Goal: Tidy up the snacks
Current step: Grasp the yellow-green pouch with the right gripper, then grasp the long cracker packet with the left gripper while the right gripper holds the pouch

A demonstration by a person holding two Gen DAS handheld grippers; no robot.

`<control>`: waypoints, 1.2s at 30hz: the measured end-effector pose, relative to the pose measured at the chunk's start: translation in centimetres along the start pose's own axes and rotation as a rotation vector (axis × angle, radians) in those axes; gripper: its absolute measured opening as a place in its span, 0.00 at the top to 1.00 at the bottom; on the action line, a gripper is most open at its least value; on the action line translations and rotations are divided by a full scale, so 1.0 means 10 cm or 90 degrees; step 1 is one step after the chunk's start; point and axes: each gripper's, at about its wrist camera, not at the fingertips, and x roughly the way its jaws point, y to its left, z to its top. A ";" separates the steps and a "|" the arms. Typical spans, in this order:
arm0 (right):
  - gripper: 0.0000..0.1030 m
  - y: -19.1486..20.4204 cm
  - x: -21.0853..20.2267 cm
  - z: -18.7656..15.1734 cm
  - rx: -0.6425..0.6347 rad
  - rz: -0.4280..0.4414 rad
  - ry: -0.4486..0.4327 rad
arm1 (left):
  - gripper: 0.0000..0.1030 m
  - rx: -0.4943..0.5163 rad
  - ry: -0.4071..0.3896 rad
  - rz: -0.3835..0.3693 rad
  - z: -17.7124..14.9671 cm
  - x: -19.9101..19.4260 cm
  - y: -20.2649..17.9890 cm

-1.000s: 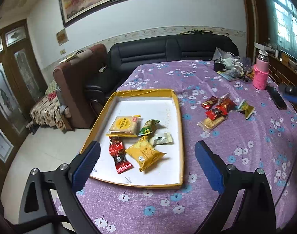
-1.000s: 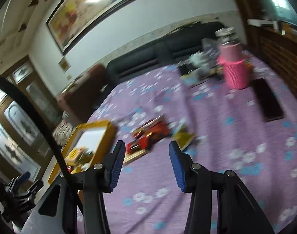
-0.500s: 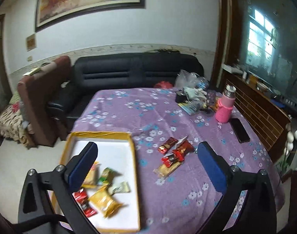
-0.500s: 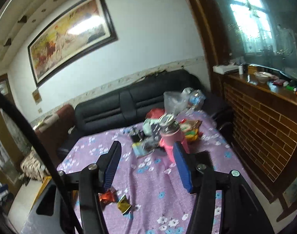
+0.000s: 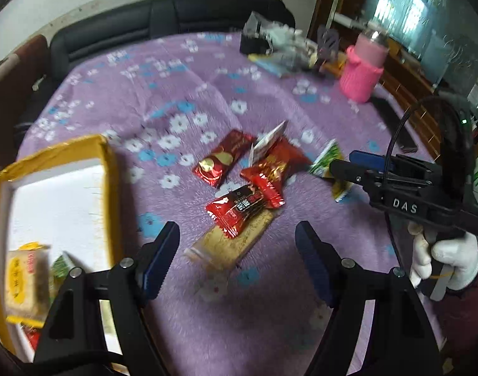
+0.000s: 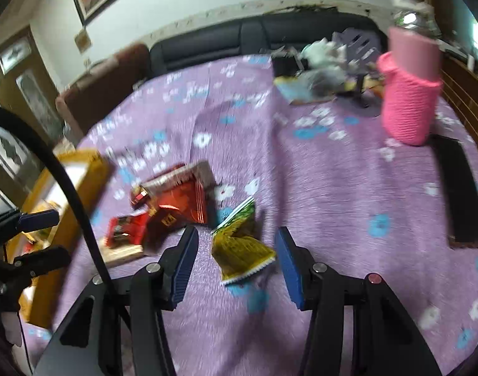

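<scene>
A pile of snack packets lies on the purple flowered tablecloth: a red packet with dark label (image 5: 239,205) on a tan wafer bar (image 5: 231,241), more red packets (image 5: 271,166) behind. My left gripper (image 5: 237,261) is open just in front of the bar. My right gripper (image 6: 235,258) is open around a yellow-green packet (image 6: 240,244), touching nothing; it also shows in the left wrist view (image 5: 342,164). A yellow-rimmed white tray (image 5: 108,169) at left holds several snacks.
A pink knitted bottle (image 6: 409,87) stands at the back right, with a black phone (image 6: 459,188) beside it. Clutter of bags and a black box (image 5: 254,45) sits at the table's far edge. A black sofa (image 6: 239,36) stands behind.
Both grippers have swung down and closer to the loose snack pile. The right one now straddles the yellow-green packet; the left one has moved right from the tray to the wafer bar.
</scene>
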 end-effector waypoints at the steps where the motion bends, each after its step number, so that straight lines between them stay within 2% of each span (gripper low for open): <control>1: 0.53 0.02 0.07 0.00 -0.004 0.000 0.007 | 0.26 0.003 0.008 0.003 0.01 0.08 0.00; 5: 0.61 0.03 0.18 0.01 -0.018 0.000 0.017 | 0.26 0.004 0.041 0.006 0.00 0.34 0.01; 9: 0.61 0.06 0.19 -0.01 -0.027 -0.006 0.007 | 0.26 -0.015 0.059 0.013 0.02 0.47 0.01; 11: 0.61 0.08 0.17 -0.03 -0.028 -0.009 0.003 | 0.36 -0.022 0.057 0.000 0.04 0.46 0.00; 12: 0.61 0.08 0.17 -0.03 -0.028 -0.010 0.002 | 0.46 -0.021 0.055 0.001 0.04 0.46 -0.01; 14: 0.61 0.07 0.15 -0.04 -0.026 -0.012 0.002 | 0.56 -0.020 0.052 -0.010 0.04 0.44 -0.03; 16: 0.62 0.07 0.16 -0.04 -0.023 -0.014 0.002 | 0.73 -0.025 0.043 -0.006 0.04 0.40 -0.04; 22: 0.65 0.09 -0.02 -0.08 -0.023 -0.022 -0.013 | 0.90 -0.050 0.010 -0.024 -0.03 0.15 0.02; 28: 0.65 0.14 -0.38 -0.13 -0.020 -0.007 -0.050 | 0.90 -0.053 -0.045 -0.030 -0.18 -0.33 0.04; 33: 0.65 0.29 -0.72 -0.16 -0.033 0.002 -0.083 | 0.90 -0.046 -0.099 -0.016 -0.32 -0.81 0.04; 36: 0.66 0.42 -0.90 -0.18 -0.046 0.014 -0.099 | 0.89 -0.046 -0.110 -0.004 -0.36 -0.96 0.05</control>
